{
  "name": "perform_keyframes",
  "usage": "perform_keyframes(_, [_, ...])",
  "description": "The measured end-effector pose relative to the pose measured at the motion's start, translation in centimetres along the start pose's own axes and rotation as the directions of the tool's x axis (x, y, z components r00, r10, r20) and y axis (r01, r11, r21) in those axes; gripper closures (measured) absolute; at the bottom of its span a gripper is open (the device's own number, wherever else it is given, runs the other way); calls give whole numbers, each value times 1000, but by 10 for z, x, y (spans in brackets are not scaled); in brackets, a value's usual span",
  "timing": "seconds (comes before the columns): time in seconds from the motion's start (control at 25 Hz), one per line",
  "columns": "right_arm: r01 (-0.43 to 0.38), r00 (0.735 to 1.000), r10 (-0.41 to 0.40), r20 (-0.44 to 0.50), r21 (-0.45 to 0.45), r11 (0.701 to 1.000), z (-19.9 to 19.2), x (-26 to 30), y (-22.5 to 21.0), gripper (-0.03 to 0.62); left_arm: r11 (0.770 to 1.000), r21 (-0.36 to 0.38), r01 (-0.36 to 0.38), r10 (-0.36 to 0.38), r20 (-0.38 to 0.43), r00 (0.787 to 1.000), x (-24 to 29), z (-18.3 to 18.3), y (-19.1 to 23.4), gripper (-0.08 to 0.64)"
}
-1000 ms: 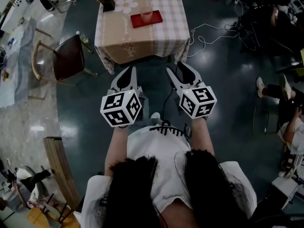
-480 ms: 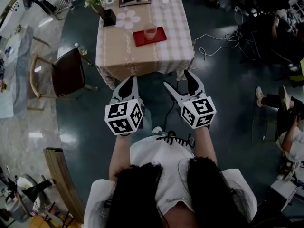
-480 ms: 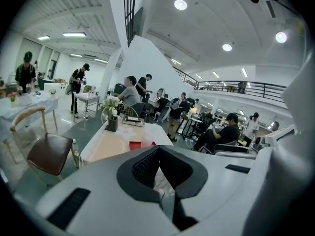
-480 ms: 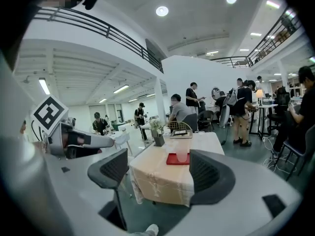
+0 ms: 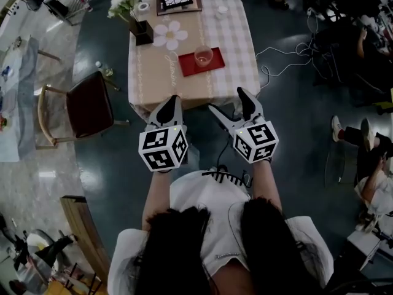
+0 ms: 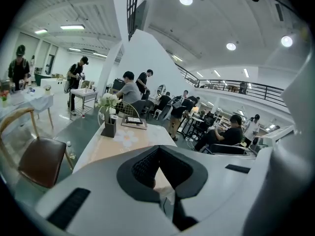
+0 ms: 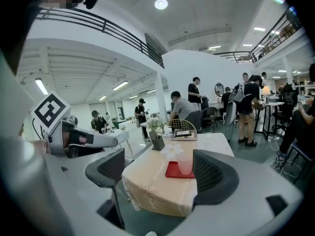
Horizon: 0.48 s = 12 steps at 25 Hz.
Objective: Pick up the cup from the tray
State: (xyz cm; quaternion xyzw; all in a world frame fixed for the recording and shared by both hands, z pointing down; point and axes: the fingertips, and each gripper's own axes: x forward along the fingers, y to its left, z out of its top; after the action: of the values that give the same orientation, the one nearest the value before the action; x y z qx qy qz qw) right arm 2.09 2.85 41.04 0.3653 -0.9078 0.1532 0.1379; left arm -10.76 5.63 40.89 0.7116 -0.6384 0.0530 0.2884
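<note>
While the clear, pinkish cup (image 5: pixel 203 55), possibly glass, stands upright on the red rectangular tray (image 5: pixel 186 68) atop the checked-cloth table (image 5: pixel 236 29), both grippers hang well short of it. Its jaws having just been opening, the right gripper (image 5: pixel 228 102) is spread and empty; the left gripper (image 5: pixel 170 103) is pressed together. This looks like the approach: next, the spread jaws must straddle the cup.

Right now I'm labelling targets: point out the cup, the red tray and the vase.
cup (image 5: pixel 204 56), head view, glass middle
red tray (image 5: pixel 186 69), head view, bare left part
vase (image 5: pixel 140 31), head view, dark body
</note>
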Motion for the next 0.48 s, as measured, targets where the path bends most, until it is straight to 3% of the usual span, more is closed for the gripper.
perform_keyframes(0.16, [11, 1000, -11, -29, -28, 1000, 4, 28, -8, 175, 1000, 21, 15, -15, -14, 1000, 20, 13, 14, 554])
perform_keyframes(0.24, [-8, 999, 6, -51, -52, 999, 4, 40, -8, 138, 999, 22, 34, -34, -27, 999, 29, 19, 18, 554])
perform_keyframes(0.48, [43, 998, -45, -50, -41, 998, 11, 69, -19, 132, 998, 42, 54, -52, -45, 998, 44, 32, 32, 554])
